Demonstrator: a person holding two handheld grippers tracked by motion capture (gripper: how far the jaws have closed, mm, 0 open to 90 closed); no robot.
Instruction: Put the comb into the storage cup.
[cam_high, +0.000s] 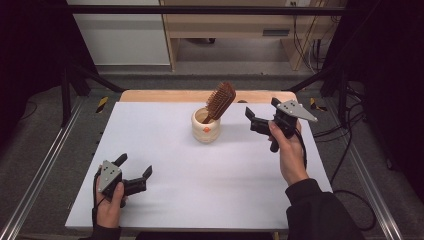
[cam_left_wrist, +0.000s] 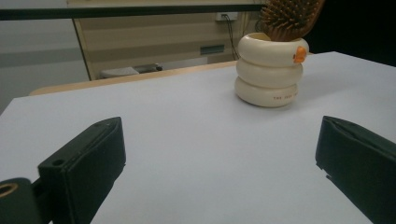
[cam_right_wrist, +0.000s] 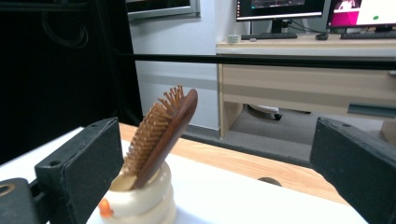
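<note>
White sheeting covers the desk, with a wooden edge along its far side and office furniture beyond. Toward the far middle stands a cream ribbed cup, and a wooden paddle hairbrush leans in it, handle down, bristled head tilted up to the right. The right claw hovers just right of the cup with its jaws wide and nothing between them; in the right gripper view the brush sits between them, farther off. The left claw rests near the left front corner, jaws also wide and empty, well apart from the cup.

The brush looks light and stiff, its smooth wood probably a little slippery. The flat head's edges, or the neck just above the cup's rim, seem the best hold; the cup looks light enough to tip if the brush drags on it.
</note>
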